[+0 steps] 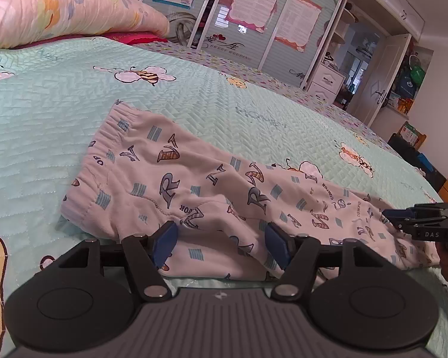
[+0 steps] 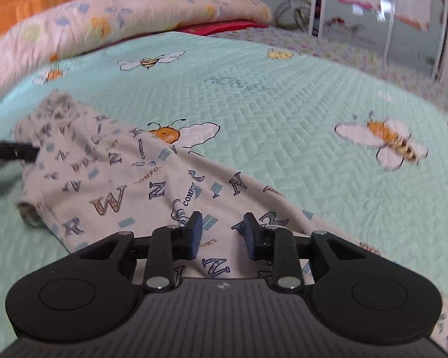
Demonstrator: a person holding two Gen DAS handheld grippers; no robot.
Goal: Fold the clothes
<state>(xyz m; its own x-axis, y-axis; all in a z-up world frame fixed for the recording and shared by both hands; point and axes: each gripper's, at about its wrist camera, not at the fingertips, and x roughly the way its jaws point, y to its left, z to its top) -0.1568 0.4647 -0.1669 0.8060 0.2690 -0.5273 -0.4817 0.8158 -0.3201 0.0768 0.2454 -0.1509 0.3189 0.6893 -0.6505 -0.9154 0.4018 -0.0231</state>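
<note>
A pair of pale trousers (image 1: pixel 194 185) printed with letters lies spread on the mint quilt (image 1: pixel 44 125), waistband at the far left. My left gripper (image 1: pixel 221 243) hovers open over the near edge at the crotch, its blue pads apart and not pressing the cloth. In the right wrist view the trouser leg (image 2: pixel 128 185) runs under my right gripper (image 2: pixel 221 232), which stands open just above the fabric with nothing pinched. The right gripper (image 1: pixel 386 216) also shows from the side at the leg end, with a hand behind it. The left gripper's tip (image 2: pixel 30 150) pokes in at the left edge.
A floral pillow (image 1: pixel 59 6) and a red cloth (image 1: pixel 131 35) lie at the head of the bed. Sliding wardrobe doors (image 1: pixel 254 21) with posters stand beyond the far edge. The quilt carries bee prints (image 2: pixel 382 140).
</note>
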